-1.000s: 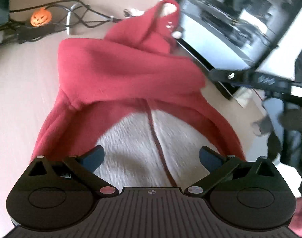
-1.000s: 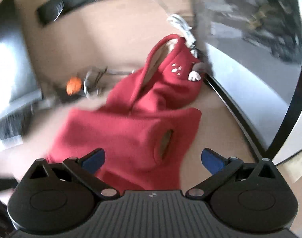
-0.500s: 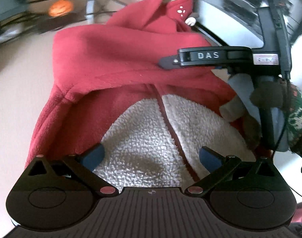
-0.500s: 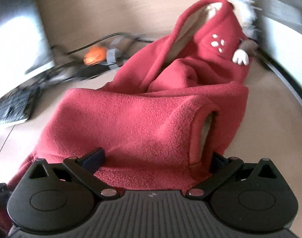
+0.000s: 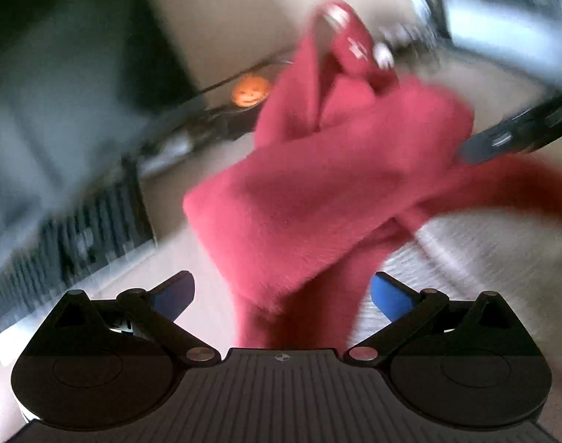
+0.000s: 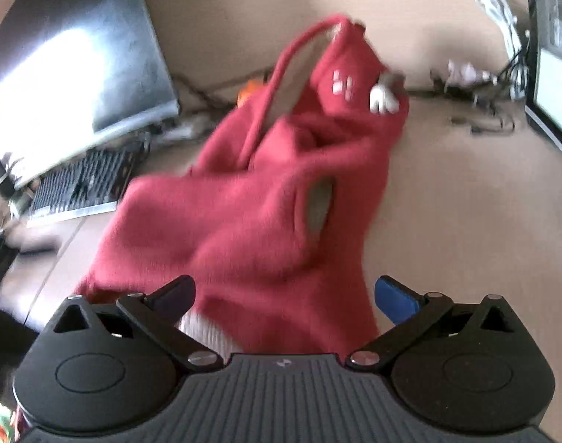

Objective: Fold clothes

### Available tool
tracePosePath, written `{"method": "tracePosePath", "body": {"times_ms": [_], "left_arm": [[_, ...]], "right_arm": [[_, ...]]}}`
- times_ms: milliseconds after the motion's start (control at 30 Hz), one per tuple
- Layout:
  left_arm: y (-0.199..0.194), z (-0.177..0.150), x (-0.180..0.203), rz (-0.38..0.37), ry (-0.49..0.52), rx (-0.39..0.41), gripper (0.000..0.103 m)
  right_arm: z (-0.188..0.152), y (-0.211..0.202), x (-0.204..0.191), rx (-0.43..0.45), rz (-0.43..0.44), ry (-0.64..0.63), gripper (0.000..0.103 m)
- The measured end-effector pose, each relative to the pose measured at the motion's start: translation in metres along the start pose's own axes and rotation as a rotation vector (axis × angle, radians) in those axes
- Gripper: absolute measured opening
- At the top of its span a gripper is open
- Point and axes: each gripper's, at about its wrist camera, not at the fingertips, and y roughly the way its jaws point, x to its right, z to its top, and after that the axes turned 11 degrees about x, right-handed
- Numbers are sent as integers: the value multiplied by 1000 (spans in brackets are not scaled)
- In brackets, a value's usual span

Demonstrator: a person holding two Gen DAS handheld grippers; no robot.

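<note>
Both sets of fingers spread, holding nothing. Red fleece hoodie point(image 6: 251, 214) lies bunched mid-bench point(image 6: 465, 221). Nip hem corners w/ left gripper point(image 5: 281, 295) & right gripper point(image 6: 282, 295), then fold toward hood.

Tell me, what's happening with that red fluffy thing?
A person is folding a small red fleece hoodie on a desk, using a gripper in each hand. Both the left gripper and the right gripper are open, with fleece lying between their fingers. Part of the hoodie is already folded over. A keyboard and a little pumpkin toy sit behind it.
</note>
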Motion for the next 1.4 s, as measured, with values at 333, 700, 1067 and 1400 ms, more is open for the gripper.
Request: {"method": "tracePosePath", "body": {"times_ms": [333, 700, 1067, 1400], "left_arm": [[-6, -23, -136, 401, -647, -25, 103], [-62, -138, -224, 551, -1259, -112, 103], [-52, -74, -175, 215, -999, 11, 103], [10, -28, -57, -161, -649, -18, 103]], "right_arm": [[-40, 12, -32, -107, -117, -294, 103], [-26, 32, -55, -134, -91, -363, 103], [7, 51, -53, 106, -286, -352, 103], [-22, -79, 105, 177, -549, 464, 103]]}}
